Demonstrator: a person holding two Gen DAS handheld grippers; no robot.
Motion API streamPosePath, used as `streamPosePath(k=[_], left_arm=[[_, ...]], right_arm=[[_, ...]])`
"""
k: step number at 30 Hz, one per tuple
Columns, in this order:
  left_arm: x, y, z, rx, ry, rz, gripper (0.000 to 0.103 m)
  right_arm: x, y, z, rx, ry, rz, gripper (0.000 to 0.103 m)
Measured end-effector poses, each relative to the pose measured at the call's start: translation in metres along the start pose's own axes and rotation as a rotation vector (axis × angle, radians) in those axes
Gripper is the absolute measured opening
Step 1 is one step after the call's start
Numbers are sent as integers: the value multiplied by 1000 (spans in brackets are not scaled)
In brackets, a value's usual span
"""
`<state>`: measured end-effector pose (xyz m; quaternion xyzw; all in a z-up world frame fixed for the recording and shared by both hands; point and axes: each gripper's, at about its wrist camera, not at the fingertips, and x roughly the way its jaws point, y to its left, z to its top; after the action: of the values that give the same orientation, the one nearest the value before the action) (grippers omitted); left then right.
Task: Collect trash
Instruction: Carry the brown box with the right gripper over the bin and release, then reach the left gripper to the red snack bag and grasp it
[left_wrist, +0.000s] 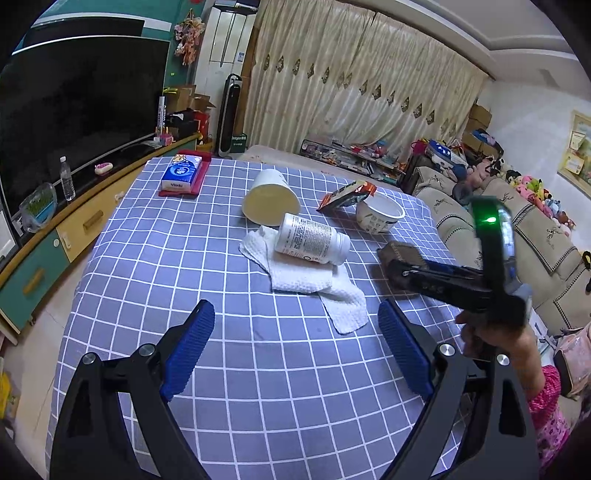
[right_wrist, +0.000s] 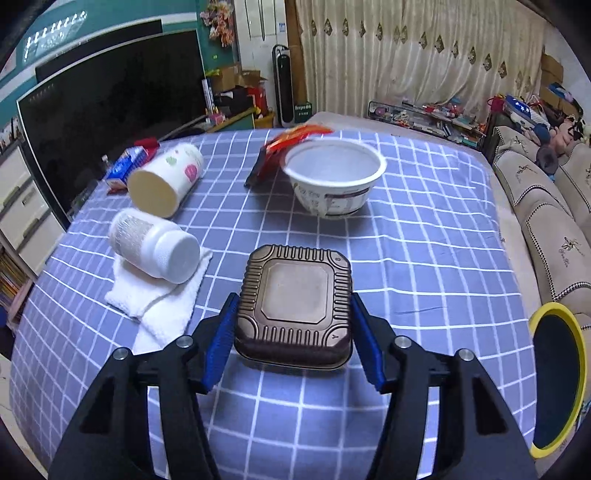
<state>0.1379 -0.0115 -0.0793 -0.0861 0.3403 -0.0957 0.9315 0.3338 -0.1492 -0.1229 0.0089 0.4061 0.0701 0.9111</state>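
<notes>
The right gripper (right_wrist: 293, 336) has its blue pads closed against both sides of a brown ribbed tray (right_wrist: 295, 295), holding it just above the checked tablecloth (right_wrist: 424, 258). Ahead of it stands a white bowl (right_wrist: 334, 177); to its left a white bottle (right_wrist: 155, 247) lies on a paper towel (right_wrist: 159, 299). The left gripper (left_wrist: 295, 347) hangs wide open and empty, the towel just ahead.

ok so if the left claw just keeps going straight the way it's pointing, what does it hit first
Most likely the white paper towel lying on the checked tablecloth, then the white bottle lying on it. The left claw is open and empty, angled down at the table; depth is hard to judge, so it may meet bare cloth first.
</notes>
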Motion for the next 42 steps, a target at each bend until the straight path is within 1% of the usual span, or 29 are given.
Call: streamPosePath(k=[4, 7, 11, 19, 23, 26, 28, 32, 38, 42], left_arm=[[4, -9, 0, 17, 8, -5, 89], [9, -19, 0, 34, 19, -13, 89], [21, -33, 1, 58, 36, -27, 89], [40, -67, 2, 108, 67, -62, 89], [52, -85, 2, 134, 84, -76, 89], [60, -96, 4, 153, 93, -80, 89], [65, -101, 6, 168, 97, -79, 89], [73, -112, 15, 208, 90, -73, 89], [88, -120, 31, 262, 93, -59, 89], [101, -120, 53, 295, 93, -50, 89]], right_arm=[[-19, -19, -6, 29, -22, 0, 56], [-34, -45, -13, 67, -42, -30, 56], [-51, -91, -26, 131, -58, -111, 56], [-72, -195, -61, 308, -48, -269, 56], [-71, -239, -82, 377, -10, -341, 57], [-65, -263, -96, 415, 24, -376, 59], [-65, -274, -105, 449, 24, -384, 62], [-71, -278, -112, 466, 7, -382, 62], [-79, -275, -107, 455, -25, -365, 62], [-83, -272, -102, 450, -38, -351, 62]])
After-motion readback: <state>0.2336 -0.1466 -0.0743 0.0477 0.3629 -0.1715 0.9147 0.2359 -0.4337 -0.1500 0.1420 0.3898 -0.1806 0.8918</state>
